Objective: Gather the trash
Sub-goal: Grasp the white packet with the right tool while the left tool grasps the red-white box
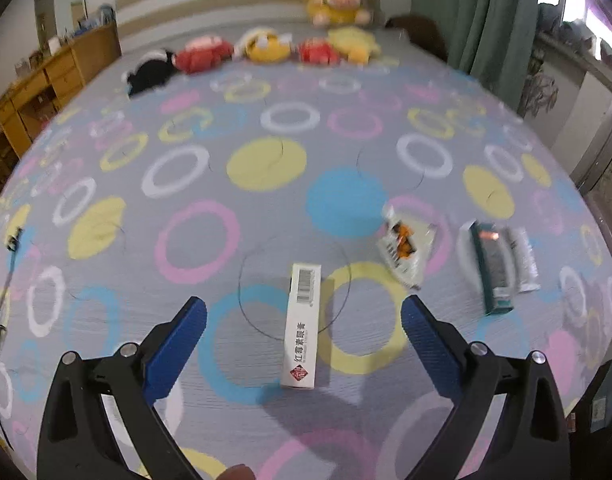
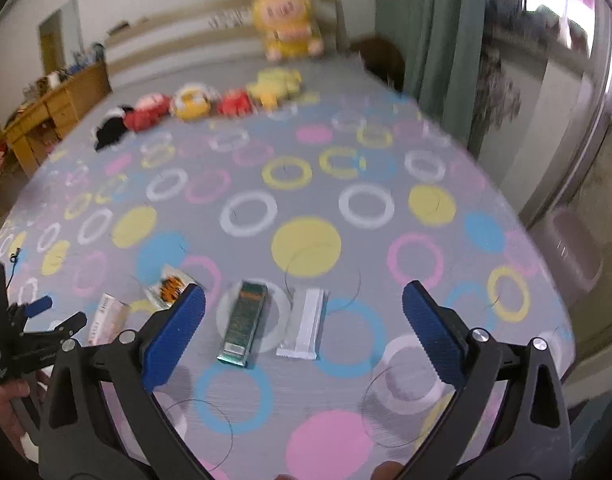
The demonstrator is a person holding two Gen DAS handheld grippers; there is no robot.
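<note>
In the left wrist view the left tongs (image 1: 304, 322) gape wide and hold nothing, their blue pads flanking a white carton (image 1: 302, 326) that lies flat on the bed (image 1: 266, 208) at lower centre, with a crinkled snack wrapper (image 1: 403, 246) to its right. In the right wrist view the right tongs (image 2: 304, 312) are likewise spread and empty, above a green box (image 2: 244, 322) and a white sachet (image 2: 304, 326) side by side at centre, while plush toys (image 2: 194, 106) line the bed's far edge

matt cloth bedsheet (image 1: 266, 208), glossy foil wrapper (image 1: 403, 246)
</note>
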